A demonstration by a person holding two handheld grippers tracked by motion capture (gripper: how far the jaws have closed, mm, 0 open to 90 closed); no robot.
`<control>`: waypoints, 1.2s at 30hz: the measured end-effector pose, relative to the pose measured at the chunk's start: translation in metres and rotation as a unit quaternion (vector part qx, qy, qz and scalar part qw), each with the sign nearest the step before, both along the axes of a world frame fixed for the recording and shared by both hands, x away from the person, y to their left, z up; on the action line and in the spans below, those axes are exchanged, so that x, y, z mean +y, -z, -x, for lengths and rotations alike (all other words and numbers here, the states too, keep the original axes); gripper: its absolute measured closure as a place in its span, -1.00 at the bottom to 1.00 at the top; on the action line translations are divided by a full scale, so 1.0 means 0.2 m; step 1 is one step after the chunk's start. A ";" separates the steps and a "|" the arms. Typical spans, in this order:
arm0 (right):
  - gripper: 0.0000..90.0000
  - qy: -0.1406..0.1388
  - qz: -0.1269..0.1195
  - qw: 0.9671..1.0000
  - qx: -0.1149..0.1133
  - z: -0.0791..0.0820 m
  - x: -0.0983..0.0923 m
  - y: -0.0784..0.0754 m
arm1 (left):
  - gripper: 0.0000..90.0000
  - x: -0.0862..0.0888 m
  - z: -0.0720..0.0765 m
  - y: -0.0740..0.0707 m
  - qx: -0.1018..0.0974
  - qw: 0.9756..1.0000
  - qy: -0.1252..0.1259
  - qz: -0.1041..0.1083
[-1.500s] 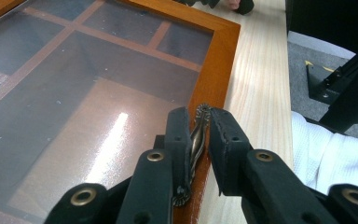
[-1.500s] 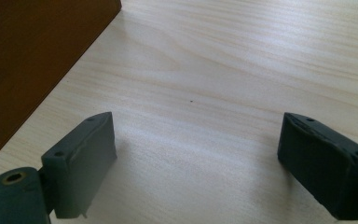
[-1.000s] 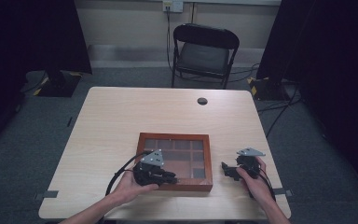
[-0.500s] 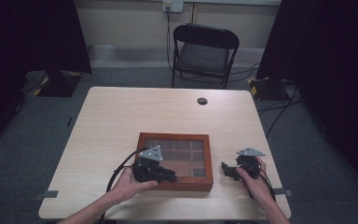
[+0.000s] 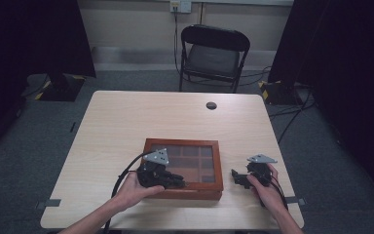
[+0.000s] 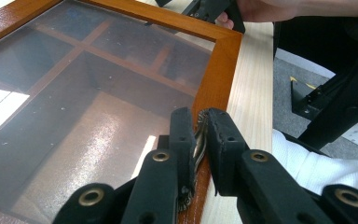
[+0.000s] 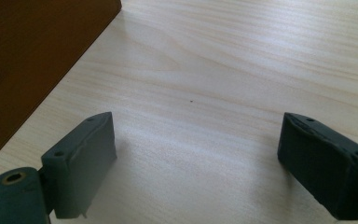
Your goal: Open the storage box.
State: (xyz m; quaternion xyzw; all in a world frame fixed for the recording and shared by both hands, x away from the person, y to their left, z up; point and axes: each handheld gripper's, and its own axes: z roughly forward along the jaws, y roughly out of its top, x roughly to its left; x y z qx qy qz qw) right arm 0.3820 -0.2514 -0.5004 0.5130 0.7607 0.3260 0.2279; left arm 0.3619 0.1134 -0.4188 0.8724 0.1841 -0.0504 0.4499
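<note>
On the desk [image 5: 126, 122], near its front edge and about the middle, I see a wooden box [image 5: 182, 168] with a glass lid, dividers visible through the glass. Going left to right: my left hand [image 5: 129, 190] comes in from the bottom and holds the left gripper [image 5: 177, 181] over the box's front-left part, cable [image 5: 121, 178] looping off to the left, grey plate [image 5: 157, 157] on top. From the left gripper view the left gripper [image 6: 199, 135] jaws are nearly together, pinching a small brassy metal clasp [image 6: 198, 142] sitting on the box's wooden frame [image 6: 219, 70] at the edge. Glass lid [image 6: 74, 107] fills the area left of the jaws, reflections on it, compartments dim underneath. Beyond the frame, a strip of desk [image 6: 254, 93], then a white sleeve [image 6: 317, 168] at lower right. At the top of that view, the other hand [image 6: 261, 7] with part of its black gripper, just past the box's far corner.

Right of the box in the high view, the right gripper [image 5: 234, 176] rests low on the desk, held by my right hand [image 5: 268, 187], just beside the box, not touching as far as I can tell. Right gripper view: right gripper [image 7: 196, 149] jaws wide apart, nothing between them, bare desk [image 7: 223, 70] below, box side [image 7: 32, 56] at upper left.

Farther back: a small dark round thing [image 5: 211, 105] on the desk, a black chair [image 5: 213, 53] behind.
</note>
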 end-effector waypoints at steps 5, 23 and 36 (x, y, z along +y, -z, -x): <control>-0.76 0.001 0.000 1.000 0.000 0.00 0.00 0.00 | 0.80 0.00 -0.01 -0.03 0.000 1.000 0.004 0.007; -0.77 0.001 0.000 1.000 0.000 0.00 0.00 0.00 | 0.80 0.01 -0.01 -0.07 0.007 1.000 0.001 0.005; -0.77 0.000 0.001 1.000 0.000 0.00 0.00 0.00 | 0.80 -0.01 -0.02 -0.12 0.011 1.000 -0.001 -0.021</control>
